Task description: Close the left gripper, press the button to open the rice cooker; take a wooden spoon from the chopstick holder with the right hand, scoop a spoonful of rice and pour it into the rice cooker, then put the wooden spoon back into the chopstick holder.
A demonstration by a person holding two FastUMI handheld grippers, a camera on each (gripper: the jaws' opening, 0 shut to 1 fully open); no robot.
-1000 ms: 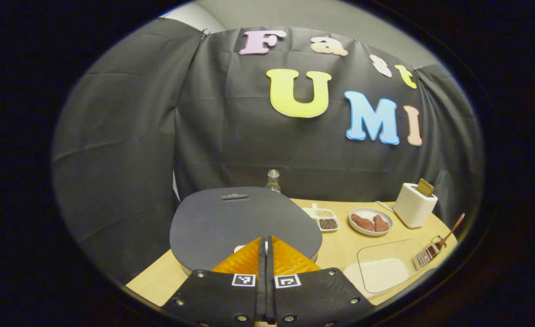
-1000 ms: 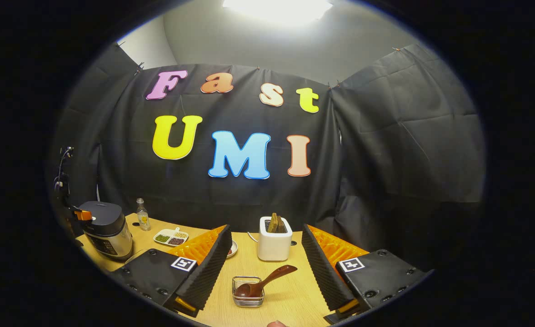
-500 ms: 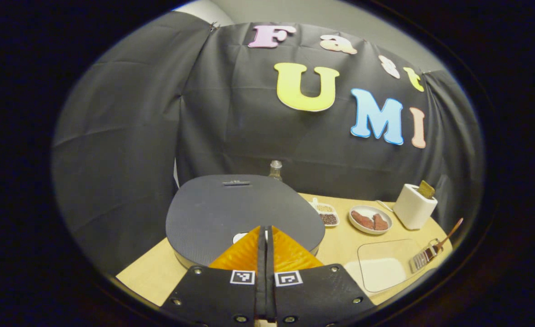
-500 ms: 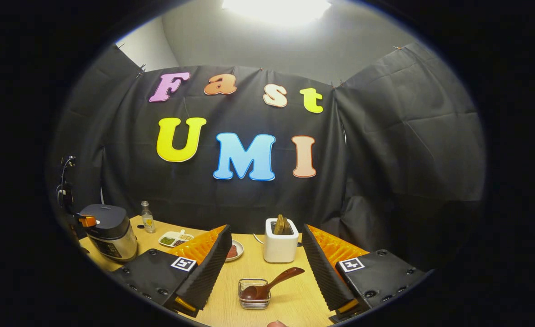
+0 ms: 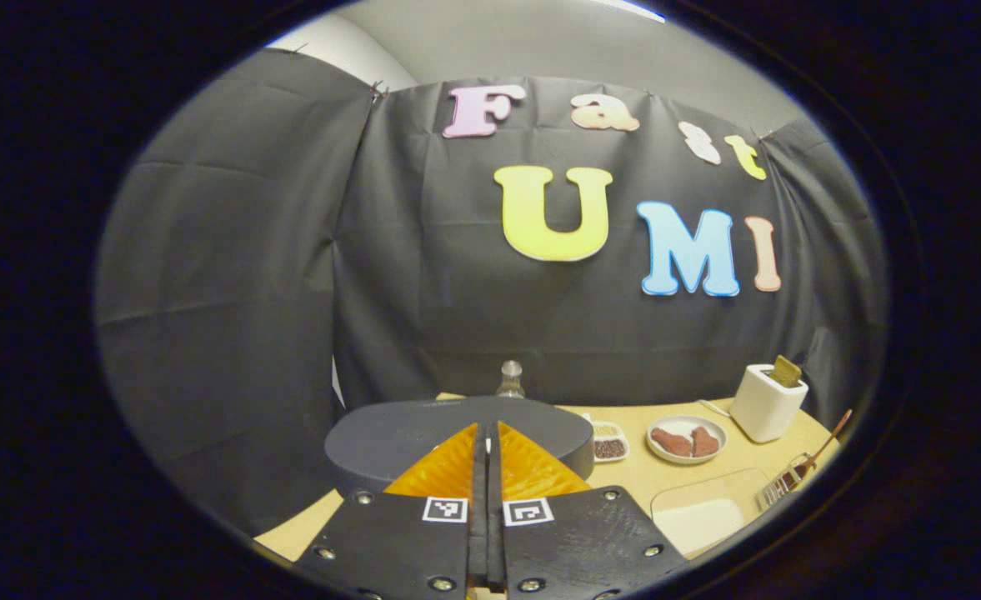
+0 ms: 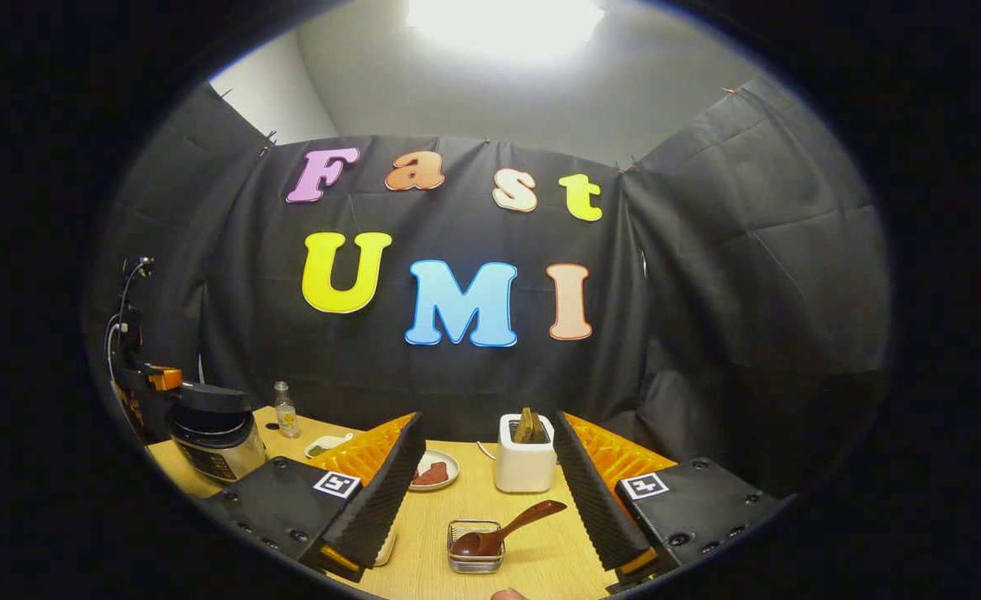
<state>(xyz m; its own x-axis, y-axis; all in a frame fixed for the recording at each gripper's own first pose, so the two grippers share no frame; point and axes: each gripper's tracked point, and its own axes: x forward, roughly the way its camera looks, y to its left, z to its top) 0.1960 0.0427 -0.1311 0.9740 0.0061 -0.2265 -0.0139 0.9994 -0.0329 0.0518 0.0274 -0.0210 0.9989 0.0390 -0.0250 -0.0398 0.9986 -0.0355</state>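
In the right gripper view, the spoon [image 6: 507, 528] lies in the holder [image 6: 474, 558] between the fingers [image 6: 377, 500]; the toaster [image 6: 524, 465] stands behind; the cooker [image 6: 211, 433] sits far left.

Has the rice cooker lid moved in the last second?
Yes. In the right gripper view the rice cooker lid has lifted off the pot body, rising against the bottle beside it.

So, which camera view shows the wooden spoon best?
The right gripper view: the wooden spoon lies whole in the chopstick holder, straight ahead. In the left gripper view the spoon is small and warped at the edge.
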